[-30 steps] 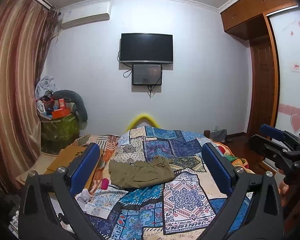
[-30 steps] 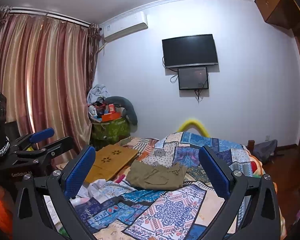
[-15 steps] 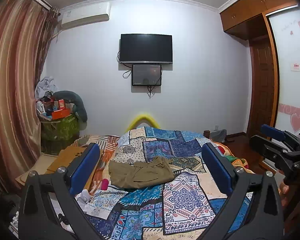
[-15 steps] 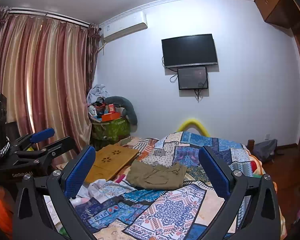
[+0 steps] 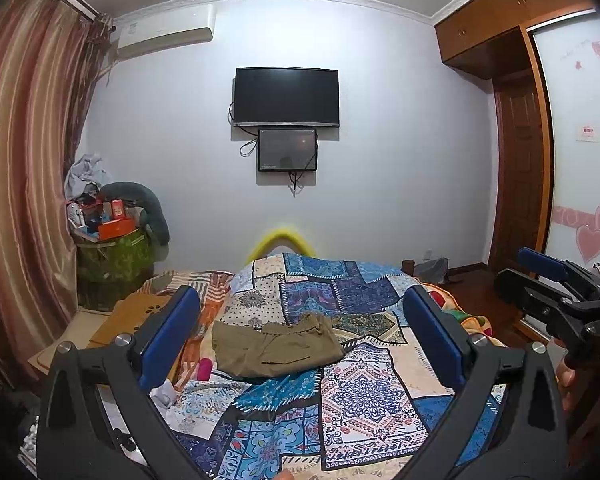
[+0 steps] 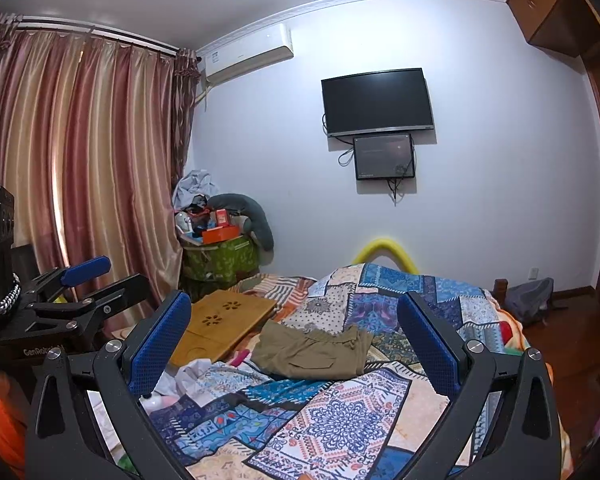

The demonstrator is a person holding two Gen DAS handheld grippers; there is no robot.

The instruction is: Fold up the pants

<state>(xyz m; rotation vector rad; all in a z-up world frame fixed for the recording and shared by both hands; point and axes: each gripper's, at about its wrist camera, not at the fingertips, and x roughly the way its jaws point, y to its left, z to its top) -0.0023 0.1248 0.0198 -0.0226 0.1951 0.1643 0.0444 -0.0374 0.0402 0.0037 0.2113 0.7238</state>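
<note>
Olive-green pants [image 5: 276, 346] lie folded in a compact rectangle on the patterned bedspread [image 5: 364, 392], also in the right wrist view [image 6: 314, 352]. My left gripper [image 5: 300, 320] is open and empty, held well back above the near end of the bed. My right gripper [image 6: 294, 324] is open and empty too, at a similar distance. Each gripper shows at the edge of the other's view: the right one [image 5: 540, 280], the left one [image 6: 88, 280].
A wooden lap desk [image 6: 220, 324] lies on the bed left of the pants. White cloth [image 6: 188, 376] and a pink item [image 6: 240, 356] sit near it. A cluttered green bin [image 6: 220, 260] stands by the curtain. A TV [image 5: 286, 96] hangs on the far wall.
</note>
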